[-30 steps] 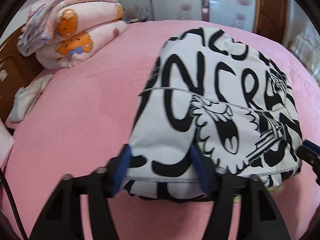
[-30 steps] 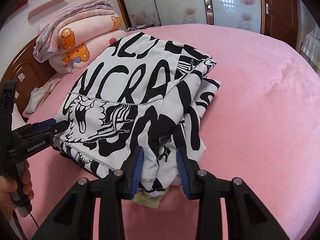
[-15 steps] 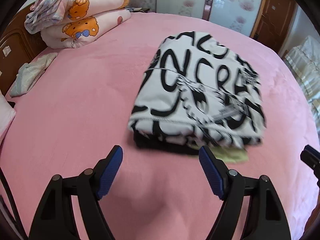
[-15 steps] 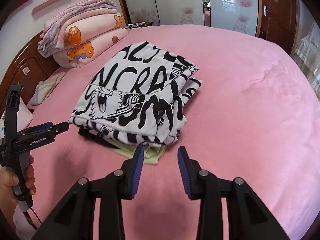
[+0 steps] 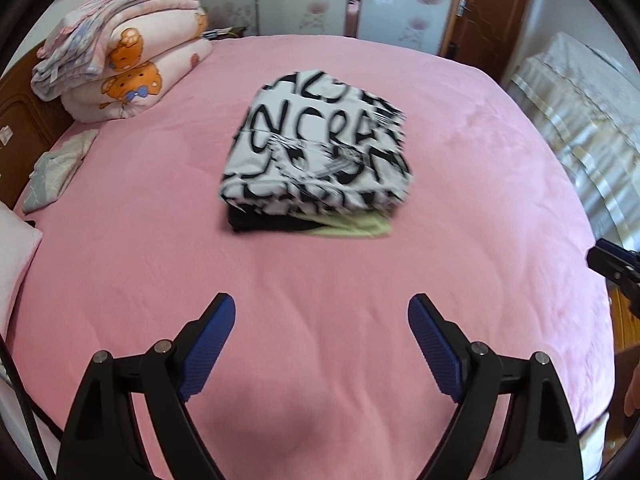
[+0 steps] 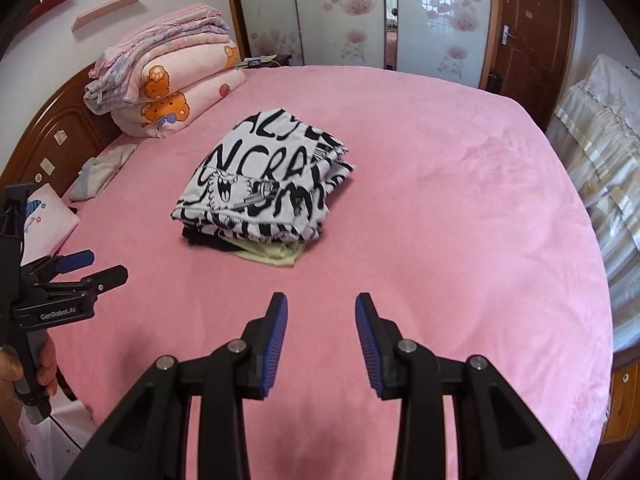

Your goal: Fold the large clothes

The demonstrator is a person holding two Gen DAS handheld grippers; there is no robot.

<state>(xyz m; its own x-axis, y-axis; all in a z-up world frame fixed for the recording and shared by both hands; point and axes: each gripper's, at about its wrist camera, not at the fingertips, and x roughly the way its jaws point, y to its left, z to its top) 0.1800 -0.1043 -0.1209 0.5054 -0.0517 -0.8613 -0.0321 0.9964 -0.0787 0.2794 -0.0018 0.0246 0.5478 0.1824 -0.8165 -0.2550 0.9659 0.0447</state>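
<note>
- While the headboard (image 6: 60,128) curves dark and wooden along the far left of the right wrist view, a small pale cloth (image 6: 100,170) lies on the pink bed (image 6: 460,200) just beside it, and a white pillow (image 6: 50,216) with a printed motif sits below that.
- At the lower left edge of that view a hand (image 6: 30,368) grips the handle of the left gripper (image 6: 90,268); in its own view the left gripper (image 5: 320,320) has blue pads (image 5: 208,344) standing wide apart over bare pink cover, with nothing between them, and its jaws have just been opening.
- Upper left in both views, a stack of folded pink quilts (image 5: 128,52) with orange bear prints rests at the head of the bed.
- Centre of the frame, the folded black-and-white garment (image 6: 264,188) with bold lettering lies flat on the bed, well apart from both grippers; a black layer and a pale yellow-green layer (image 6: 272,254) show under its near edge.
- Lower centre of the right wrist view, the right gripper (image 6: 321,312) hangs above the cover with its jaws partly apart and empty.
- Upper right, a brown door (image 6: 528,32) stands next to flower-patterned panels (image 6: 352,12).
- Far right, a striped pale cover (image 5: 580,120) drapes beside the bed.
</note>
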